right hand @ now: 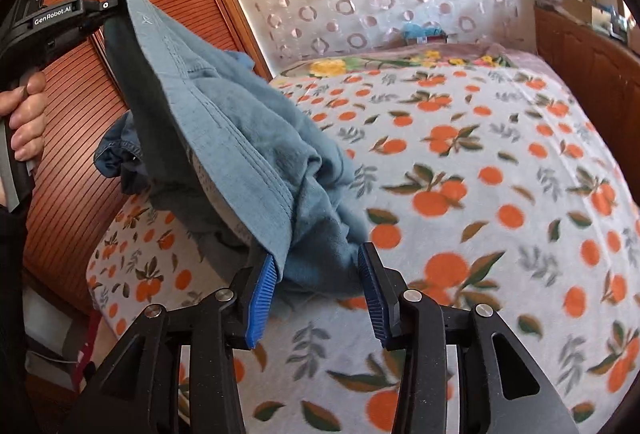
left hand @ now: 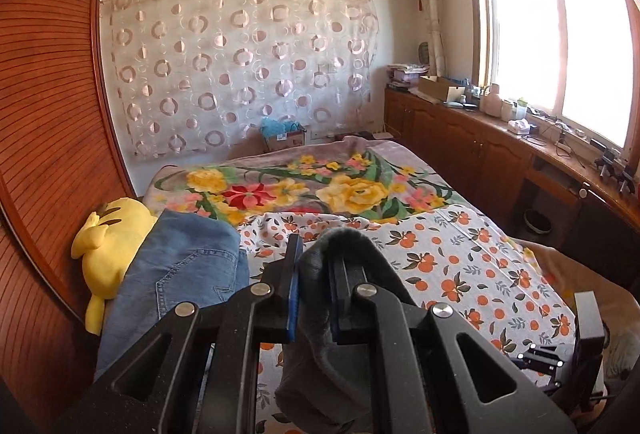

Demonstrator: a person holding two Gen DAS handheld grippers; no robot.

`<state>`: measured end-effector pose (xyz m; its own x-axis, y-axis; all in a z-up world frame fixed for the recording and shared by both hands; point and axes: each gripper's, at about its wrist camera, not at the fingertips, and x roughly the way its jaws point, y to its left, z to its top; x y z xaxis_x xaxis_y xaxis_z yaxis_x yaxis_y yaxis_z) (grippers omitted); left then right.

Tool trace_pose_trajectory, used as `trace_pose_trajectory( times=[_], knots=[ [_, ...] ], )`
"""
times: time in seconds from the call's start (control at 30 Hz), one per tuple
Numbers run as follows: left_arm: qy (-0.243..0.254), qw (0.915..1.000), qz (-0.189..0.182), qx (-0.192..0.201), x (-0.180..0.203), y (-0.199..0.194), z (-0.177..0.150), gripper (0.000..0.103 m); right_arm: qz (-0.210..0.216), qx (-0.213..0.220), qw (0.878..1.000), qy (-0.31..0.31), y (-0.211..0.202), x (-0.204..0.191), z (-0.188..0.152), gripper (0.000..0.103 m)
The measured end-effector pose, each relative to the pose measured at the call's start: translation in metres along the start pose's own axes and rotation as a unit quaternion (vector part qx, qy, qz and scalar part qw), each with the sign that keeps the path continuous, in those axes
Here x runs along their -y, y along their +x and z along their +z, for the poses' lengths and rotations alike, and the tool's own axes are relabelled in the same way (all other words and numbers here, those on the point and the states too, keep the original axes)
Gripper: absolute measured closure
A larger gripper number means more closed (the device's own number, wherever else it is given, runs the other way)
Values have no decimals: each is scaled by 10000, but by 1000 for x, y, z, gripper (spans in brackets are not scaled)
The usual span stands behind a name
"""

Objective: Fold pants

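Observation:
The pants [right hand: 240, 138] are blue-grey and hang bunched above the orange-print bed cover [right hand: 480, 174]. My left gripper [right hand: 114, 4] holds them up by the waistband at the upper left, gripped by a person's hand [right hand: 24, 114]. In the left wrist view that gripper [left hand: 316, 254] is shut on a fold of the pants [left hand: 312, 354], which drapes down between its fingers. My right gripper [right hand: 318, 266] stands open just under the lower end of the waistband. The cloth hangs between its blue pads, and the left pad [right hand: 264, 294] is at the hem edge.
A pile of blue jeans [left hand: 180, 266] and a yellow plush toy [left hand: 112, 238] lie at the bed's left side by a slatted wooden wardrobe [left hand: 48, 114]. A floral blanket [left hand: 300, 190] covers the far end. Wooden cabinets [left hand: 500, 154] run under the window on the right.

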<state>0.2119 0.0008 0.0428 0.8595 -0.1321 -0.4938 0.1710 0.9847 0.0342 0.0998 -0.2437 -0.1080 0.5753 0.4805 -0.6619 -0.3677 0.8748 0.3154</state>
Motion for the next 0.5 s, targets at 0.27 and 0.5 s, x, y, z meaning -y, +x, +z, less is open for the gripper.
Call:
trace_pose_trajectory(
  times=[0.27,0.5],
  knots=[
    [83,9999,-111,4,3,-6,9,91,-14,411,9988,-269,-17,-6,2,98],
    [84,9993,-304,225,19,-31,34,93,-310,1152,9923,-324,-78,22,33,100]
  ],
)
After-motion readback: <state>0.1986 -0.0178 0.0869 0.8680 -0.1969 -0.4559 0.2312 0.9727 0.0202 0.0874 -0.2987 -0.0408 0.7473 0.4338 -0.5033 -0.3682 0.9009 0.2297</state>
